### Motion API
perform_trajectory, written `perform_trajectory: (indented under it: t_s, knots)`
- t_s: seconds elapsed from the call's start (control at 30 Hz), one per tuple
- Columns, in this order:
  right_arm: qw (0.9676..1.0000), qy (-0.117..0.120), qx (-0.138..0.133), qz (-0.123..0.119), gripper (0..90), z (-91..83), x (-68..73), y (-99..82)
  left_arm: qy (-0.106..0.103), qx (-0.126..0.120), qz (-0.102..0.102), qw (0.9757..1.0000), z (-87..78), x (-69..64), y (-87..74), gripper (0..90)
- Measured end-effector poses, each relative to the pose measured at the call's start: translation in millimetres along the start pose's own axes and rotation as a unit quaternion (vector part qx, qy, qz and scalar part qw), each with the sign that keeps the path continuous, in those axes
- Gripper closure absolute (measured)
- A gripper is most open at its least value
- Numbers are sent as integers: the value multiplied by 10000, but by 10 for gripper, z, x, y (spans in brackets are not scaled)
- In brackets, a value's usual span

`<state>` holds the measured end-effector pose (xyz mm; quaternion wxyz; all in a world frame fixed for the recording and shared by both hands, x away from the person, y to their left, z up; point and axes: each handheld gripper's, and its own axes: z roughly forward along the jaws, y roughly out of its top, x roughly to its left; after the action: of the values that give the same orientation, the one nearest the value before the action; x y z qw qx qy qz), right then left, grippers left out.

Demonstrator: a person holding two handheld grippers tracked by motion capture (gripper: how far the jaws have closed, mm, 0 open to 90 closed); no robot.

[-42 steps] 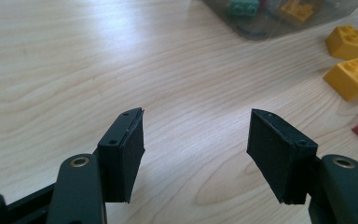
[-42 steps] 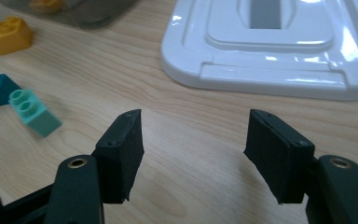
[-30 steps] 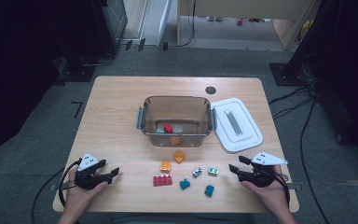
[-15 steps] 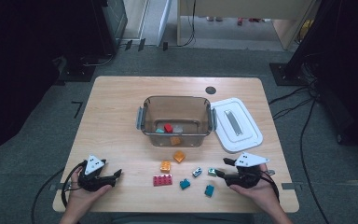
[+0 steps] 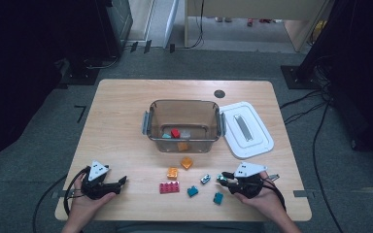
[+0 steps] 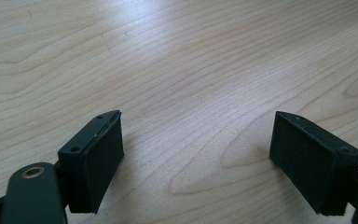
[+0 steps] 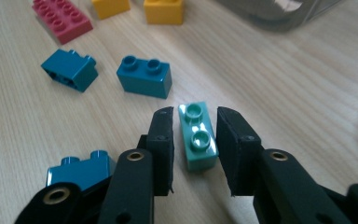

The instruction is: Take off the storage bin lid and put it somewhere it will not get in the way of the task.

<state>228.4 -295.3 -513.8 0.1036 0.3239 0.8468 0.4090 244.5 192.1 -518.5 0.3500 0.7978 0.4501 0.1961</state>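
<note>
A mint green two-stud brick (image 7: 196,135) lies on the wooden table (image 5: 121,121). My right gripper (image 7: 196,114) has it between its pads. The jaws have just been closing and now sit against the brick's long sides. From above, the right gripper (image 5: 223,178) is at the front right, at the right end of the loose bricks. My left gripper (image 6: 196,135) rests low over bare wood with its jaws wide apart. They have just been opening, with nothing between them. In the high view the left gripper (image 5: 121,181) is at the front left.
A clear box (image 5: 148,121) at mid-table holds a red brick (image 5: 175,132) and others; its white lid (image 5: 246,128) lies to the right. In front lie orange bricks (image 5: 187,162), a red plate (image 5: 169,187) and teal bricks (image 5: 192,191).
My right hand has moved left to the loose bricks, and its jaws have closed in on the mint green brick. The left hand has stayed in place.
</note>
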Motion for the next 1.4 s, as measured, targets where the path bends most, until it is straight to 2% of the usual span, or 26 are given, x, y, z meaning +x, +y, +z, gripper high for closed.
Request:
perform_trajectory:
  t_s: [0.1, 0.13, 0.27, 0.47, 0.6, 0.97, 1.4]
  knots:
    - [9999, 69, 118, -37, 715, 29, 2, -29, 7, 4, 3, 10000, 1, -1, 0, 163]
    - [9999, 30, 114, -61, 743, 35, 10, -37, 8, 2, -4, 10000, 1, 1, 1, 163]
    - [9999, 11, 95, -119, 760, 36, 23, -31, 19, 2, -22, 10000, 0, 5, 1, 163]
    - [9999, 36, -15, -111, 762, 9, 35, 34, 32, 2, -22, 10000, 1, 4, 1, 163]
    - [9999, 0, -148, -19, 762, -44, 27, 124, 38, 4, -14, 10000, 1, 2, 1, 163]
    - [9983, -82, -573, 90, 762, -299, -82, 585, 40, 6, -12, 10000, 1, 1, 1, 163]
    - [9955, -184, -929, 53, 763, -469, -232, 1128, 37, 3, -15, 10000, 1, 2, 1, 163]
